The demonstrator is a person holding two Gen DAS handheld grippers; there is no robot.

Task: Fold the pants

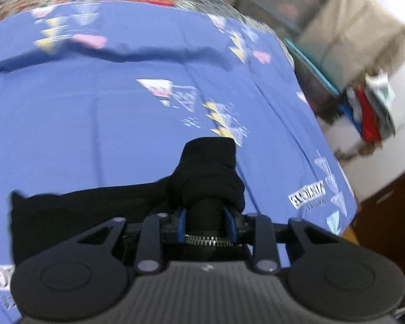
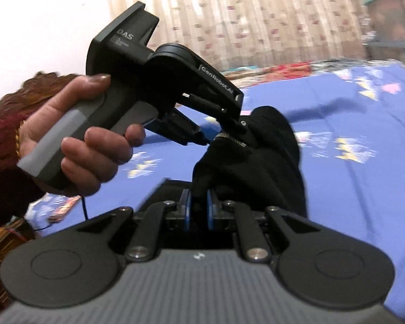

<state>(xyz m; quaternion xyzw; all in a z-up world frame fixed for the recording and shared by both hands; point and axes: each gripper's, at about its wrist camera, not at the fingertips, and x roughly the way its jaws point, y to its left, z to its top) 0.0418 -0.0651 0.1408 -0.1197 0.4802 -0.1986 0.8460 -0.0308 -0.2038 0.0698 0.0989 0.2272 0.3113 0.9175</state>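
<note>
The left gripper clamps a bunched fold of the black pants. The right gripper pinches the same garment, apparently lifted above the blue bedsheet. A hand grips the left handle.

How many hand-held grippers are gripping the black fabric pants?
2. The left hand-held gripper pinches a bunched part of the black fabric pants; the right hand-held gripper clamps another fold beside it.

Each black tool has blue pads, silver screws, ribbed grey housing; the sleeve is maroon knit.
</note>
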